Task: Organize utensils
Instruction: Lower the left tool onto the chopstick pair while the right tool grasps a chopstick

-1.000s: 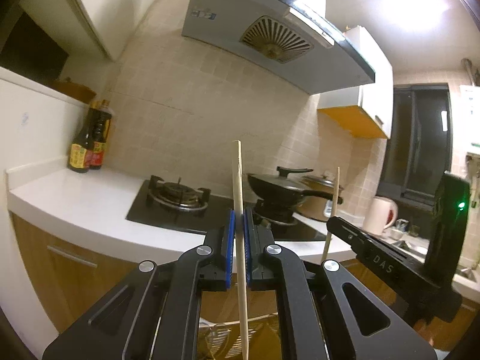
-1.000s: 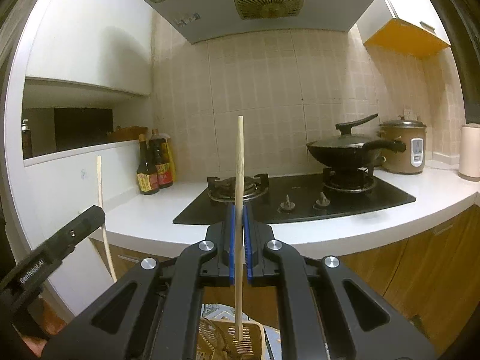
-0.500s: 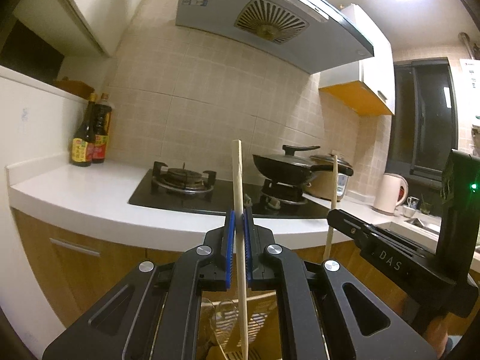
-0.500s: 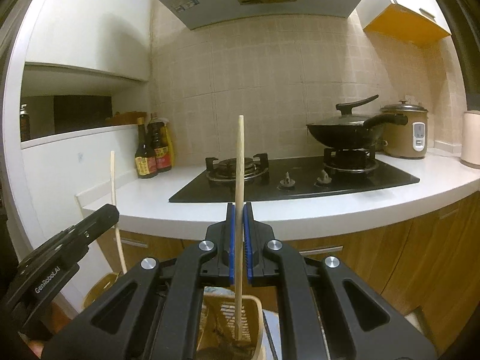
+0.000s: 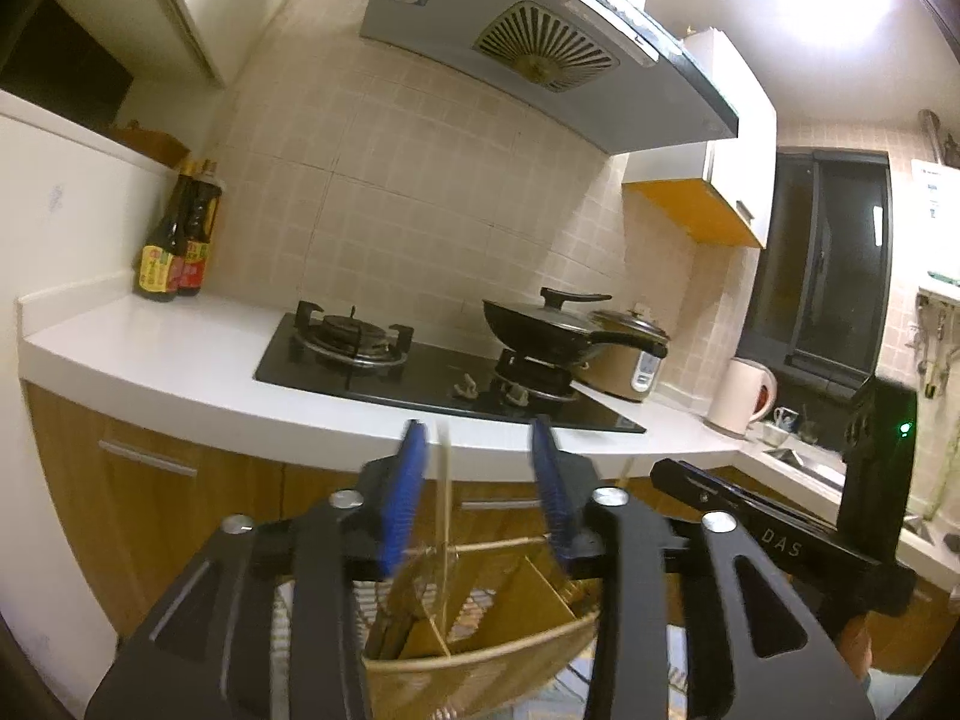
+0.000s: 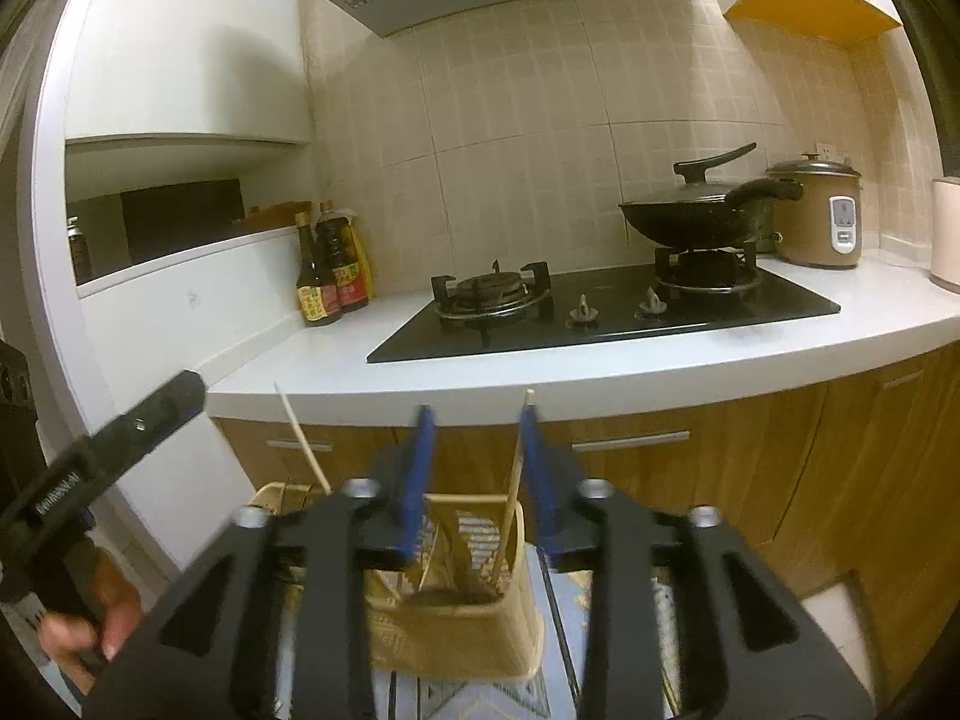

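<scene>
Your left gripper [image 5: 477,483]: jaws spread, nothing clamped. Its chopstick [image 5: 444,516] stands loose between the pads, lower end down in the woven utensil basket [image 5: 480,669]. Your right gripper [image 6: 477,474]: also spread, its chopstick [image 6: 515,474] leaning on the right pad, tip inside the same basket [image 6: 456,630]. Sticks look light, stiff, thin, likely slick. If you regrip, pinch mid-shaft, square to the pads.

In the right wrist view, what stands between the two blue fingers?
One wooden chopstick, leaning near the right finger, its lower end inside the woven holder below. Neither finger clamps it.
</scene>
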`<state>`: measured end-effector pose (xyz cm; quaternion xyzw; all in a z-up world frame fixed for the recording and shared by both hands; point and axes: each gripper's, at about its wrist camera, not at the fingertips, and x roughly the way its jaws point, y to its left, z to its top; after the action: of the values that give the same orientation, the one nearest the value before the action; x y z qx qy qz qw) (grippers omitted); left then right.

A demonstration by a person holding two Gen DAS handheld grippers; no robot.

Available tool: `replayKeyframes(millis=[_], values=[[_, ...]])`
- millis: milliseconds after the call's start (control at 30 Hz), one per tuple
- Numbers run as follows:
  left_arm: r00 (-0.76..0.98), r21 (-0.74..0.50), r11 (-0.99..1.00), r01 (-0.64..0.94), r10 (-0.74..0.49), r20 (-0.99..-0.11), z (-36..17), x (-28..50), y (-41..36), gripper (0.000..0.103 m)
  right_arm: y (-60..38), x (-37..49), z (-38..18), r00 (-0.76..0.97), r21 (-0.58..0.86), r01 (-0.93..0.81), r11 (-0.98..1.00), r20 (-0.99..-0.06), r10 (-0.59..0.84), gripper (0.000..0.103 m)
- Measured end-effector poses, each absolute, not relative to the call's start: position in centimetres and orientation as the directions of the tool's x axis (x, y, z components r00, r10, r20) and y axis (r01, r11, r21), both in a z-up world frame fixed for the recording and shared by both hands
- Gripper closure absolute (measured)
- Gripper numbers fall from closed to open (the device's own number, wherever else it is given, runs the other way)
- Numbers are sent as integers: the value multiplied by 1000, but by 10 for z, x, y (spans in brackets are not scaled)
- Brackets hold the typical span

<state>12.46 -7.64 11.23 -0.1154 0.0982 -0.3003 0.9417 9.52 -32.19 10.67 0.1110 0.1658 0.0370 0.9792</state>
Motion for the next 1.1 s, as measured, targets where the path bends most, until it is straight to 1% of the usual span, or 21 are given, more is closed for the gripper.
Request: replayKeyframes(millis=[33,133,267,333,400,533,567,633,700,767,800,867,933,1100], values=[[800,-276,793,543,-589,-115,114,119,-72,62,-322,88,108,943,224,-34,974,-316,105,58],[795,-278,789,548,-595,-120,119,108,-60,62,-321,74,112,939,212,-40,976,-325,109,58],[779,-297,779,552,-609,-148,126,94,-44,61,-315,54,116,920,200,-64,978,-368,135,58],[771,-301,778,552,-613,-171,127,89,-38,61,-310,45,116,905,189,-82,979,-396,153,58],[756,-310,776,549,-619,-211,125,85,-31,60,-301,36,112,875,172,-110,979,-450,177,58],[727,-343,794,502,-602,-330,115,84,-18,60,-281,24,97,810,131,-142,981,-555,191,58],[730,-348,804,481,-588,-349,113,84,-14,60,-277,23,92,787,135,-158,978,-581,207,58],[721,-364,828,426,-554,-416,104,86,-5,58,-266,20,77,710,159,-200,967,-657,255,58],[677,-379,833,403,-551,-489,92,90,0,58,-256,15,63,636,183,-241,953,-712,297,58],[623,-365,845,390,-534,-572,77,93,-2,58,-243,7,45,543,210,-298,931,-765,346,58],[584,-342,857,385,-513,-629,66,94,-4,58,-234,1,36,490,222,-330,918,-790,367,58],[518,-302,875,378,-470,-714,44,95,-9,58,-218,-8,20,408,235,-381,894,-826,390,58],[473,-287,883,372,-446,-760,25,95,-11,58,-203,-18,6,343,252,-421,871,-845,410,58],[352,-295,875,383,-434,-830,-12,92,-18,58,-167,-43,-24,240,251,-515,820,-876,419,58]])
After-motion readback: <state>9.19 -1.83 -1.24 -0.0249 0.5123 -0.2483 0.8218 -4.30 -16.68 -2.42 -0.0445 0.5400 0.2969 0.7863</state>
